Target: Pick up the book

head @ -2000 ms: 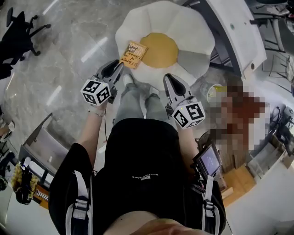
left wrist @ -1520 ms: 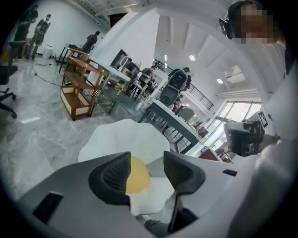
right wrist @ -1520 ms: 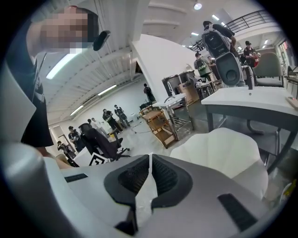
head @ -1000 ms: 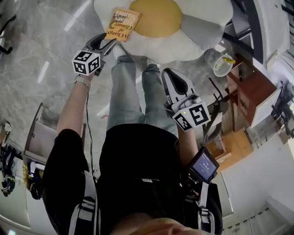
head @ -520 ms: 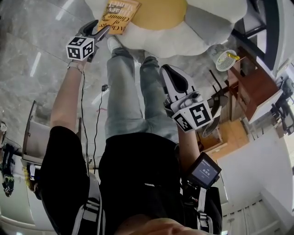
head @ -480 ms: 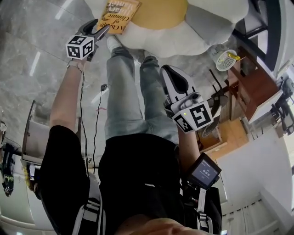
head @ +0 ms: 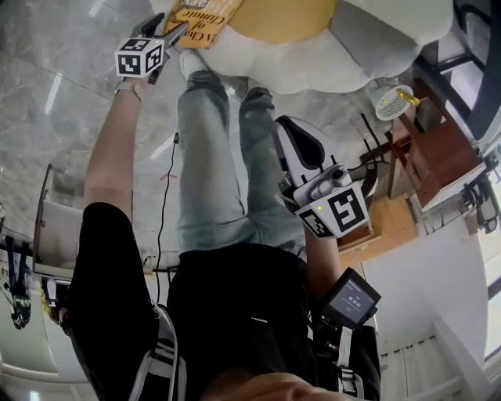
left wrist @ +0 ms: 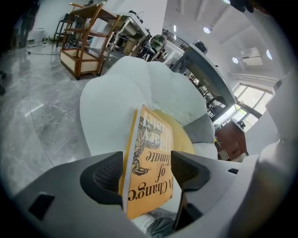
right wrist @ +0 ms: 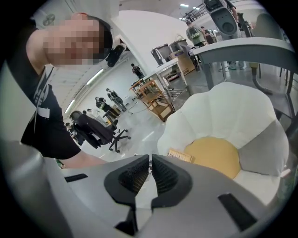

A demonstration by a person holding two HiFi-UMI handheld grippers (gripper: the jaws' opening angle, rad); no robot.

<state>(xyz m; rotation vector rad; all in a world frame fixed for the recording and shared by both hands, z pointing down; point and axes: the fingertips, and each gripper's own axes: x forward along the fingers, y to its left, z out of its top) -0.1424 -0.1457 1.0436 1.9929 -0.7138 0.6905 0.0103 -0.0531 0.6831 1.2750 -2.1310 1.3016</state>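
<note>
Left gripper: the left gripper (head: 177, 31) (left wrist: 146, 174) is at the upper left of the head view, on an outstretched arm. Its jaws stand wide apart and straddle the near end of the book. They are not clamped on it.

Book: an orange-yellow paperback book with dark lettering (head: 200, 11) (left wrist: 150, 158) (right wrist: 180, 155). It lies on the cushion at the top edge of the head view. In the left gripper view its spine edge runs close by the left pad (left wrist: 103, 179); whether they touch, I cannot tell.

Right gripper: the right gripper (head: 290, 128) (right wrist: 150, 173) is held low at the centre right of the head view, well apart from the book. Its jaws are drawn together to a thin slit with nothing between them.

Cushion: a big white petal-shaped floor cushion with a round yellow middle (head: 313, 59) (left wrist: 109, 104) (right wrist: 223, 114). The book rests on its left side, partly over the yellow.

Person: legs in grey jeans (head: 207, 157) run up the middle of the head view, with the feet at the cushion's edge.

Floor: glossy grey marble floor (head: 55, 102) fills the left of the head view.

Right side: a brown wooden cabinet (head: 427, 153) stands at the right edge of the head view.
</note>
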